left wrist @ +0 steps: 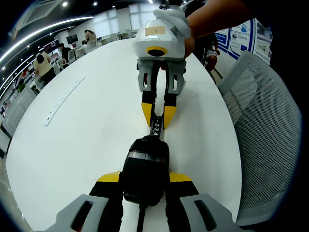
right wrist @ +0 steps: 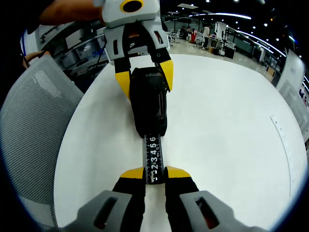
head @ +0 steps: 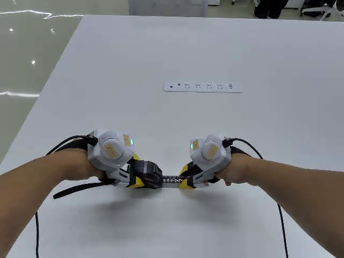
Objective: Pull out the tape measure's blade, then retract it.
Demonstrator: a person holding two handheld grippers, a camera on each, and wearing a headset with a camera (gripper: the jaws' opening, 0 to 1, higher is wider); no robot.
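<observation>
A black tape measure case (head: 145, 174) rests low over the white table, held between the yellow-tipped jaws of my left gripper (head: 133, 177). In the left gripper view the case (left wrist: 146, 169) sits between the jaws, and the right gripper (left wrist: 158, 112) faces it. A short length of blade (head: 172, 180) runs from the case to my right gripper (head: 186, 180), which is shut on the blade's end. The right gripper view shows the blade (right wrist: 153, 158) with numbers up to 6, the case (right wrist: 149, 102) beyond it, and the left gripper (right wrist: 145, 77) clamped around that case.
A white power strip (head: 202, 86) lies flat in the middle of the table (head: 258, 59). A grey mesh chair (left wrist: 270, 130) stands at the table's near edge. Black cables trail from both grippers along the person's forearms.
</observation>
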